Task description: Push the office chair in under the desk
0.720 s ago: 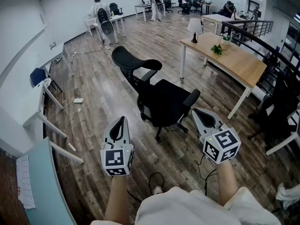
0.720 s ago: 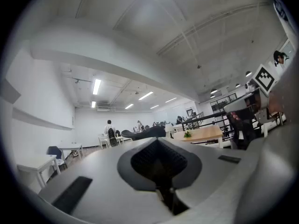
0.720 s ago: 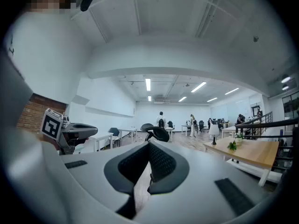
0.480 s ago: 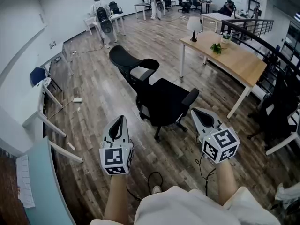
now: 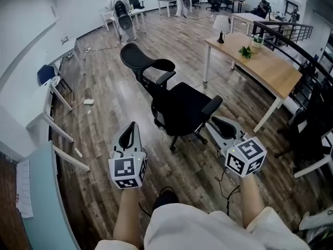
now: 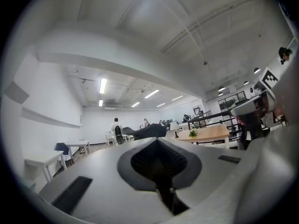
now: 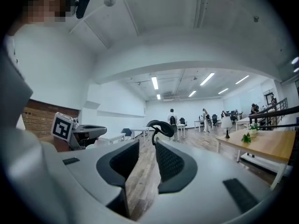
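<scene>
I hold my left gripper (image 5: pixel 130 129) with jaws together and my right gripper (image 5: pixel 217 124) with jaws apart on nothing, both facing the office chair (image 5: pixel 179 105) near the table (image 5: pixel 273 73).

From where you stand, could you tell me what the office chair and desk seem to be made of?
Office chair: matte black, likely fabric or mesh on plastic; texture too small to confirm. Desk: pale wood-look top, smooth, probably laminate; thin white legs, likely metal.

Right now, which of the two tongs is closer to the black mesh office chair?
Right. The right tongs hang close beside the black mesh office chair; the left tongs sit farther back, off its other side.
</scene>
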Demonstrator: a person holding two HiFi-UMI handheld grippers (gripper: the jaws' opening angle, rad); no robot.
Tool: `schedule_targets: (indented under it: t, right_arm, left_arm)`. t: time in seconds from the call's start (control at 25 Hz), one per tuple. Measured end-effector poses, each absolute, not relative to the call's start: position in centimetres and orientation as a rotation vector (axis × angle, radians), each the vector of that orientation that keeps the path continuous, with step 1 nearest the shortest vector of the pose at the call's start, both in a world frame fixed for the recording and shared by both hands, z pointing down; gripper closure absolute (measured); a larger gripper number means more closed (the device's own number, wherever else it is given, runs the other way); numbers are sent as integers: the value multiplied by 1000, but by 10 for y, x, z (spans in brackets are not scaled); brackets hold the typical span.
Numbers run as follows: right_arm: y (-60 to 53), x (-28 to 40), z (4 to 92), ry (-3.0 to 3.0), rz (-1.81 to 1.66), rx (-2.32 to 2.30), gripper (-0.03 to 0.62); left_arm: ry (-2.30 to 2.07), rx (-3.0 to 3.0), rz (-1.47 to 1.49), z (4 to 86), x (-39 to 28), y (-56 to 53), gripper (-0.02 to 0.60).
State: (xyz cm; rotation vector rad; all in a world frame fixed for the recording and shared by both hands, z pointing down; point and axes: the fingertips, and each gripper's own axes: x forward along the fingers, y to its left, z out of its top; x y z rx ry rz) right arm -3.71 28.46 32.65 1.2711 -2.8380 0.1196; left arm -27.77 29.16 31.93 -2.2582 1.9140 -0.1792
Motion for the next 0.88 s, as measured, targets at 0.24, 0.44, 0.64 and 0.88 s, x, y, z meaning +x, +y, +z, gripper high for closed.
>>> schedule_targets:
  t: [0.24,0.44,0.64,0.88]
  right_arm:
    - [255,-45,339,-2828,104,1216,430]
    - [213,-54,350,-2831,96,1203,406]
    - [162,-78,361,-2829,80,1182,380]
    - [110,-103,385,-2782,100,1124,381]
  left_arm:
    - [1931,-2235,-194,325,-279,260,496]
    - [1913,-2259,-210,340,-284,210,447]
    - [1956,-2227,-223,355,-303,152,405]
    - [2031,-2229,-227,375,-325,77,374]
